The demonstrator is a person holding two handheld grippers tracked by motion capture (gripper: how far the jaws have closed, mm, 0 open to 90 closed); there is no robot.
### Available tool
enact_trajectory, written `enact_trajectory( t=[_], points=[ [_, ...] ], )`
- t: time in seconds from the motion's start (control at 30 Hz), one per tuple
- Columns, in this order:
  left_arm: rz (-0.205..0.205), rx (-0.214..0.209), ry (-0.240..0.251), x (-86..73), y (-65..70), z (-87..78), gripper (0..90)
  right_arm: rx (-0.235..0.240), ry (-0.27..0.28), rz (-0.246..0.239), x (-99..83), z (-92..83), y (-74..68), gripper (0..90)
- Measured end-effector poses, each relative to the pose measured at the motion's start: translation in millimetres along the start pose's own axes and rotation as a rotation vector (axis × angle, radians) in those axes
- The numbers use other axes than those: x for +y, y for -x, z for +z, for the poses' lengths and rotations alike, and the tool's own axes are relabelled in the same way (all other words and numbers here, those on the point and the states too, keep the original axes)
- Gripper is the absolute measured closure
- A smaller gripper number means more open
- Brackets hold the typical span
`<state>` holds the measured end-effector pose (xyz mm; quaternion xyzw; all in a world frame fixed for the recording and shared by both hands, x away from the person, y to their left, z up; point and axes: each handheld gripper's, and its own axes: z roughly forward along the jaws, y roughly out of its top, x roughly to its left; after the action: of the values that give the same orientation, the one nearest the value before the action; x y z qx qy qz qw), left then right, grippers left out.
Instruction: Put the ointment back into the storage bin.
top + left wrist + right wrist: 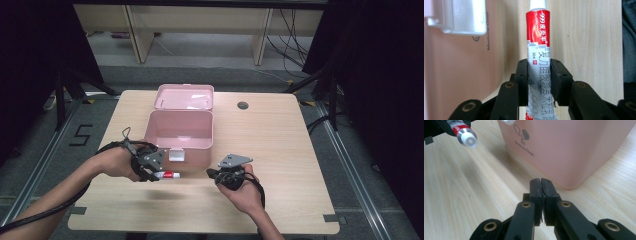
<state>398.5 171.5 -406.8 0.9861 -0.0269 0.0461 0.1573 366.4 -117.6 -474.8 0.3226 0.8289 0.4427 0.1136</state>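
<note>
Jaws around ointment tube (537, 50) — clamped

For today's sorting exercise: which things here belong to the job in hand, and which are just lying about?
In the job: ointment tube, clamped in the left gripper; open pink medicine chest; right gripper, shut and empty.
Lying about: table's cable hole; floor cables.

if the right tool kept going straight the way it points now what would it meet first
Most likely the front wall of the open pink plastic medicine box, near its lower corner. The right tool, jaws shut on nothing, aims over bare wooden table straight at it. Depth is hard to judge; it may graze the table first.
</note>
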Motion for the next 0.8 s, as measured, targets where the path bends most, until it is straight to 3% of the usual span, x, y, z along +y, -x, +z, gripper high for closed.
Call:
enact_trajectory(
  t=[0.67, 0.8],
  points=[
    [0.007, 0.034, 0.018, 2.9, -6.5, -16.9, 69.7, -0.011, 0.005, -0.012, -1.5, 1.0, 1.4, 88.2],
    [0.010, 0.038, 0.016, 3.5, -8.4, -20.4, 69.8, -0.005, -0.002, 0.017, -1.6, -0.3, 0.0, 87.9]
  ],
)
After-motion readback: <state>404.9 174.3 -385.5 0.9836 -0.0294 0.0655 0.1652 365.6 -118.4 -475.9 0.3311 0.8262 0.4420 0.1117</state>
